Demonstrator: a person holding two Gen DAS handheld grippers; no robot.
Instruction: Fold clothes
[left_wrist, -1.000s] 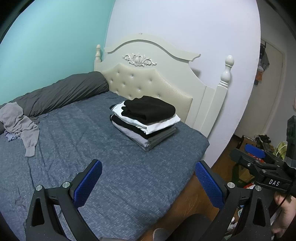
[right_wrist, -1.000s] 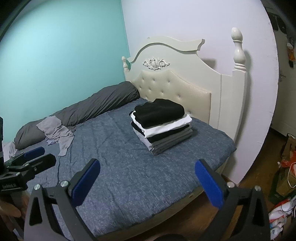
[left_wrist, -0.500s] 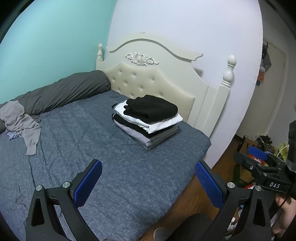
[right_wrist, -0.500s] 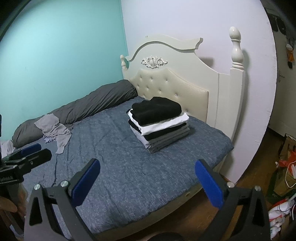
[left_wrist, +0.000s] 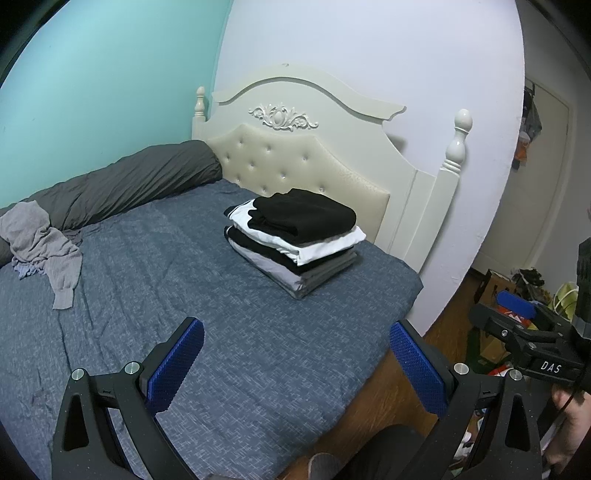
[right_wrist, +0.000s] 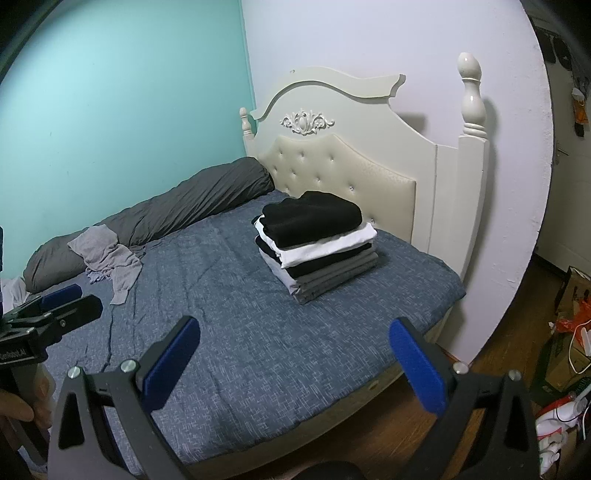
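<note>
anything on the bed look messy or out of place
One thing: a grey garment lies crumpled and unfolded at the far side of the bed, against the rolled dark duvet. The stack of folded clothes near the headboard looks neat, edges roughly aligned.

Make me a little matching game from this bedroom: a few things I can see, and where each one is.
Things:
1. neat stack of folded clothes
2. crumpled grey garment
3. long dark grey rolled duvet
4. cream tufted headboard

Places:
A. along the turquoise wall
B. against the white wall
C. near the headboard, on the blue bedspread
D. partly draped over the duvet

Pairs: 1-C, 2-D, 3-A, 4-B
</note>
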